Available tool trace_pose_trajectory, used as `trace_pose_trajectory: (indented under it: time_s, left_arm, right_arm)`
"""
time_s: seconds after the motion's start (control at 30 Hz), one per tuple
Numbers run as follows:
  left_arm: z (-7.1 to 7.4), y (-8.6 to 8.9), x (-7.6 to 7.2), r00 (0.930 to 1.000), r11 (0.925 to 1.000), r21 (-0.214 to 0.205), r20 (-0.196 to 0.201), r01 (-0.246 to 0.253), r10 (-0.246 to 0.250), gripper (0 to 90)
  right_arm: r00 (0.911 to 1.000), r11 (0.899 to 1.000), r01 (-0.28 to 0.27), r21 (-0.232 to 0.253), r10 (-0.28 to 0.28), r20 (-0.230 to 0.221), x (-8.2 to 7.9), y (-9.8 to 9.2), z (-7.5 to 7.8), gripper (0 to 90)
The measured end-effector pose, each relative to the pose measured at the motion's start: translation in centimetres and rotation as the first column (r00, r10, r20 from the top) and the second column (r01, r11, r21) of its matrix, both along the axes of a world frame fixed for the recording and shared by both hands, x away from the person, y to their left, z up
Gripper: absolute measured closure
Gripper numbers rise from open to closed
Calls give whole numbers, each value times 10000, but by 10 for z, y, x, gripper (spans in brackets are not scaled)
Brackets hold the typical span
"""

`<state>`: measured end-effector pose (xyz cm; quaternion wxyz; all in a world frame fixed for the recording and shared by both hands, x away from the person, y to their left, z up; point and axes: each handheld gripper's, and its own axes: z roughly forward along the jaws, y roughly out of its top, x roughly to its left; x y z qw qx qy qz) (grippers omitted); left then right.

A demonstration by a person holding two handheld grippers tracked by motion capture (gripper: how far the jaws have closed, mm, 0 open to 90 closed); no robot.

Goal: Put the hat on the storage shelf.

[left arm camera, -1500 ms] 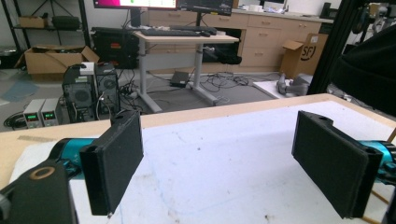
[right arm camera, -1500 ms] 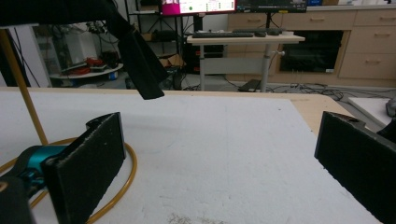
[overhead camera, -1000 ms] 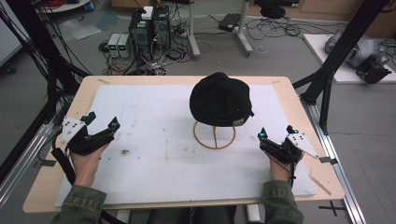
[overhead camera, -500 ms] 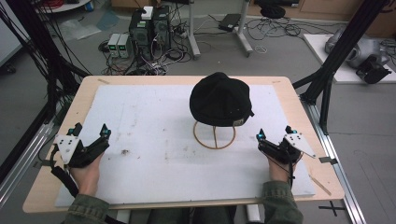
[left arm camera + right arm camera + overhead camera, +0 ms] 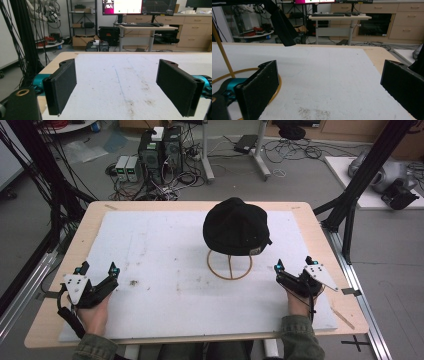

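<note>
**Grippers at rest beside the cap**

Leftward and nearer: the left gripper (image 5: 99,268) has drawn back toward the near-left corner over the last second, while the right gripper (image 5: 294,265) has barely shifted. Table (image 5: 320,245) with white mat (image 5: 150,250); black cap (image 5: 236,226) sits on a wire stand (image 5: 230,266), right of centre and toward the far side. Both grippers' jaws are spread, holding nothing. The cap lies far-left of the right gripper, the nearer one; its brim points right.
</note>
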<state>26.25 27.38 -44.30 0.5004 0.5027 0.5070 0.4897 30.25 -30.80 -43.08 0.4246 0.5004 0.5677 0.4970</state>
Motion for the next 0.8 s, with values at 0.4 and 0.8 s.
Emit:
trace_pose_trajectory:
  time_s: [0.4,0.8]
  left_arm:
    - [1,-1,-3,9999,9999,146,134,49,-51,173]
    - [1,0,-2,10000,9999,-100,-31,82,-83,178]
  right_arm:
    - [9999,10000,-79,46,79,-88,-3,3,0,9]
    - [9998,9998,-135,138,137,-110,-3,2,0,9]
